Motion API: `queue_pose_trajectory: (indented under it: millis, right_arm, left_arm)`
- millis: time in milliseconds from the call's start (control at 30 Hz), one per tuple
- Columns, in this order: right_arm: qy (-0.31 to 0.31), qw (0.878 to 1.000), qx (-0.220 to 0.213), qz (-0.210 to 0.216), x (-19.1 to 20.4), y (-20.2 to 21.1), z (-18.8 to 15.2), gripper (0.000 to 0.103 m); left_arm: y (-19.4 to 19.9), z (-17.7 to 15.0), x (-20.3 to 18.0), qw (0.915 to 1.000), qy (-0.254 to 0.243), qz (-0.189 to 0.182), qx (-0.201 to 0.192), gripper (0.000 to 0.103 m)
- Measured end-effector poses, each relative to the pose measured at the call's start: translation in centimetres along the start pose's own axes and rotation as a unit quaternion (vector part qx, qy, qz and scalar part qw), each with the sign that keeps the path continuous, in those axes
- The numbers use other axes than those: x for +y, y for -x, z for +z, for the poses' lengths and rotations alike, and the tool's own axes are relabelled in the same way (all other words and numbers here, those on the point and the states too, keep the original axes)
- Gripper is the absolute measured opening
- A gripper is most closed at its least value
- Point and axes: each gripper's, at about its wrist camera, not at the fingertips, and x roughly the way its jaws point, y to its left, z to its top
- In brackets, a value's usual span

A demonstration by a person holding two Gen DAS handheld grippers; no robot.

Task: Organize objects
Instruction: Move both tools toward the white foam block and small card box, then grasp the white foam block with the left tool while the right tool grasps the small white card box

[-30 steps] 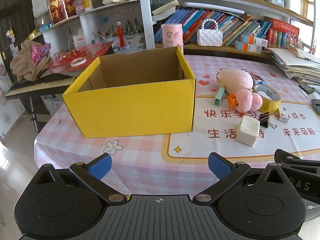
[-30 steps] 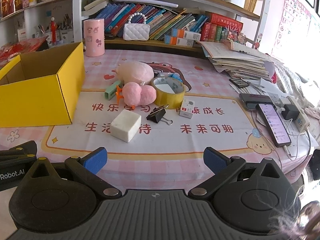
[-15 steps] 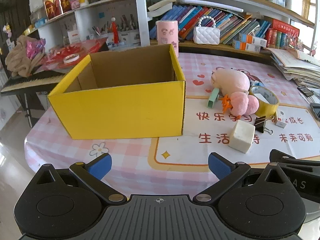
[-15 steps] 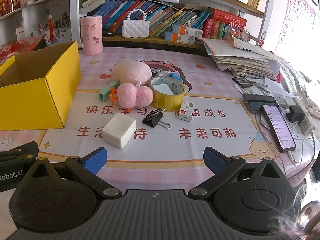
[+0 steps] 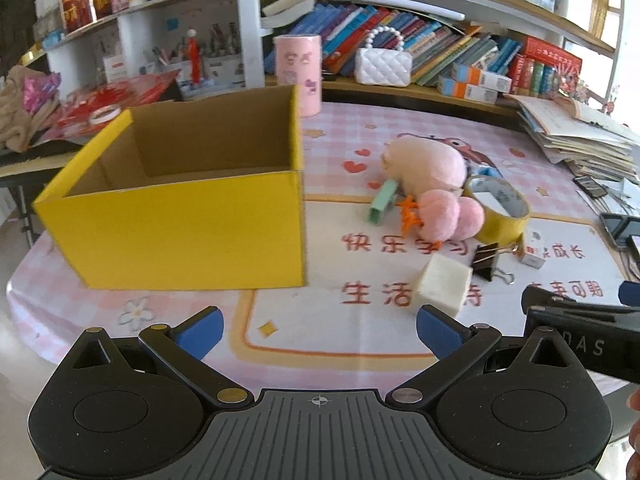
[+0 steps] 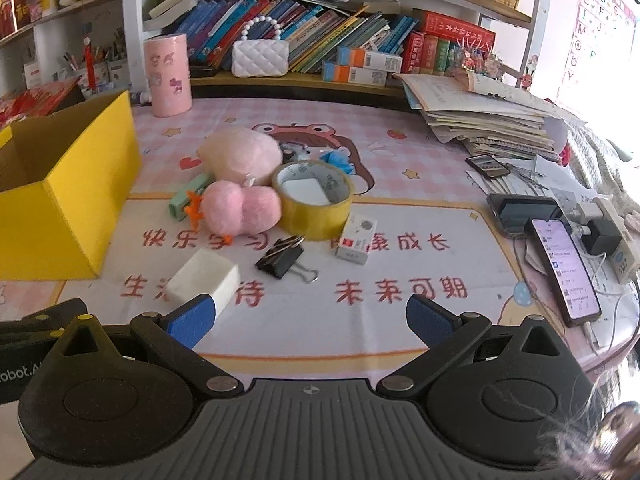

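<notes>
An open, empty yellow cardboard box [image 5: 180,224] stands on the table's left; it also shows in the right wrist view [image 6: 60,208]. To its right lie a pink plush toy [image 6: 240,156], a pink fuzzy toy [image 6: 240,208], a green clip [image 6: 184,198], a yellow tape roll [image 6: 316,204], a black binder clip [image 6: 282,260], a small white-red box [image 6: 356,238] and a white sponge block [image 6: 204,280]. My left gripper [image 5: 318,328] is open and empty in front of the box's right corner. My right gripper [image 6: 308,318] is open and empty, just short of the white block.
A pink cylinder [image 6: 167,76] and a white purse [image 6: 260,56] stand at the back by shelves of books. A paper stack [image 6: 480,116], phones [image 6: 564,264] and chargers lie at the right. The table edge is close below both grippers.
Both grippers have moved forward toward the table, the left one also to the right. The objects appear larger. Both stay open.
</notes>
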Motion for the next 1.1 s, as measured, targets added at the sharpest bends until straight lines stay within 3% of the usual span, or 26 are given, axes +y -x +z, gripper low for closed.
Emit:
queue_pose_trajectory:
  millis: [100,333,533,733,833,967,1100]
  right_arm:
    - [-0.004,1.000,0.000,0.000,-1.2,-0.8,0.6,0.098]
    - [-0.009,1.000,0.008,0.008,-4.3,-3.2,2.0,0.066]
    - [-0.002,0.999,0.015,0.036,-6.1,-5.4,3.2,0.051]
    - [-0.003,0.998,0.036,0.053,-7.6,-8.0,4.0,0.047]
    - [-0.007,0.997,0.048,0.057,-8.2,-9.6,4.3,0.047]
    - [-0.004,0.996,0.055,0.067,-8.4,-11.6,4.9,0.047]
    - [0.007,0.995,0.055,0.084,-7.7,-12.9,5.3,0.047]
  left_arm:
    - [-0.8,0.4,-1.3,0.9998,-0.006,-0.020,0.005,0.103]
    - [-2.9,1.5,-4.3,0.9987,-0.019,-0.047,0.008,0.101]
    - [-5.9,2.0,-7.0,0.9972,-0.046,-0.051,0.030,0.078]
    - [-8.6,1.7,-8.6,0.9950,-0.075,-0.041,0.052,0.065]
    - [-9.3,1.5,-9.0,0.9941,-0.080,-0.043,0.060,0.050]
    - [-9.3,1.8,-9.0,0.9947,-0.064,-0.044,0.068,0.041]
    - [-8.0,2.2,-7.9,0.9972,-0.017,-0.042,0.060,0.038]
